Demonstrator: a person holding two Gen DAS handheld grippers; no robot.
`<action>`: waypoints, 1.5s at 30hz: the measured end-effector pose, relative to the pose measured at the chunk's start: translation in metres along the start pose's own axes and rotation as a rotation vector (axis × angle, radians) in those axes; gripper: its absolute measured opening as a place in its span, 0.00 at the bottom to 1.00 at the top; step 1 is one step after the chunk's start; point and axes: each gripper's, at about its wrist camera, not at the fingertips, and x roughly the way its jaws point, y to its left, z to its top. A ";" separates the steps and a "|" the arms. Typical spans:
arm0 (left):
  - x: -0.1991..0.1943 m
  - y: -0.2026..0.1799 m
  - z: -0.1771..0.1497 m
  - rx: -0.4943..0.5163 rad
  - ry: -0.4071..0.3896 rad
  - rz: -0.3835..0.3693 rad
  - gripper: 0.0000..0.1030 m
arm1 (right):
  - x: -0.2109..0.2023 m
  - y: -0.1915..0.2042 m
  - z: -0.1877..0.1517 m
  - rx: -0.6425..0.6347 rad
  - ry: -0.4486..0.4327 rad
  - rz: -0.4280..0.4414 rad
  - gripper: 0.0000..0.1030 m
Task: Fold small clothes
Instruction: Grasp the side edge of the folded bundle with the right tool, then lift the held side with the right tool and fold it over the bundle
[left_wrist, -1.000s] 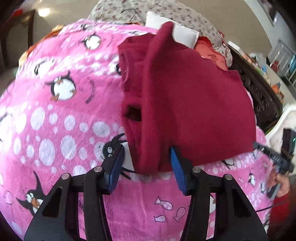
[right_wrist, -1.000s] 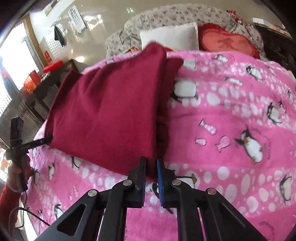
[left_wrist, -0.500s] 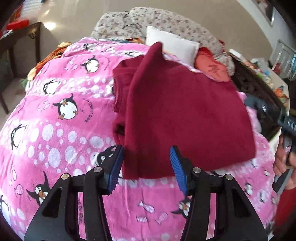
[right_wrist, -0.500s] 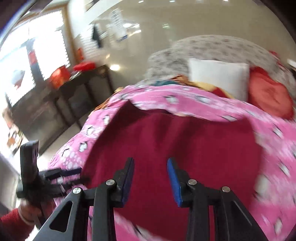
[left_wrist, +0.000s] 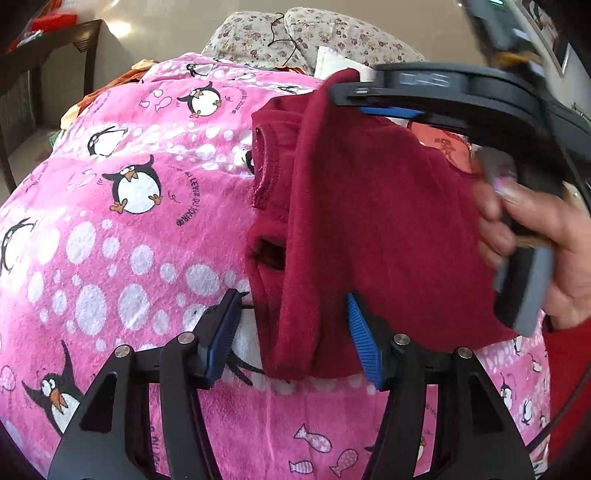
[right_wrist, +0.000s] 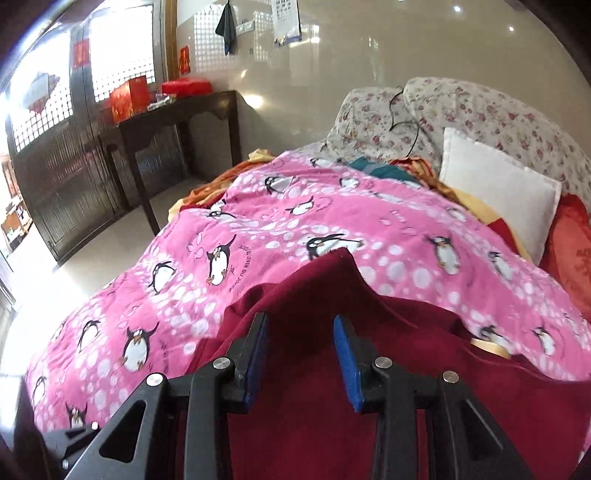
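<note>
A dark red garment (left_wrist: 376, 229) lies folded on the pink penguin blanket (left_wrist: 122, 236), with a raised fold running down its left side. My left gripper (left_wrist: 291, 339) is open, its blue pads either side of the near end of that fold. My right gripper (right_wrist: 299, 354) is open just above the garment (right_wrist: 369, 406), behind the peaked far corner of the fold. In the left wrist view the right gripper (left_wrist: 391, 99) reaches in from the right at the garment's far corner, held by a hand (left_wrist: 546, 236).
A white pillow (right_wrist: 498, 192), a red cushion (right_wrist: 572, 254) and floral bedding (right_wrist: 461, 110) lie at the head of the bed. A dark wooden table (right_wrist: 173, 122) with red boxes stands by the wall at the left. Other clothes (right_wrist: 221, 184) lie at the blanket's far edge.
My right gripper opened, let go of the garment's near edge and swung over to its far corner. My left gripper stayed open and moved in around the fold's near end.
</note>
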 end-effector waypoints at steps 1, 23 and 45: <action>0.000 0.000 0.000 0.001 -0.001 -0.002 0.57 | 0.009 0.002 0.002 0.002 0.012 0.005 0.34; -0.004 0.012 -0.009 -0.033 -0.043 -0.114 0.65 | 0.024 0.000 0.021 0.038 0.018 -0.005 0.34; -0.007 0.029 -0.009 -0.097 -0.048 -0.243 0.76 | 0.074 0.051 0.012 -0.058 0.279 -0.155 0.89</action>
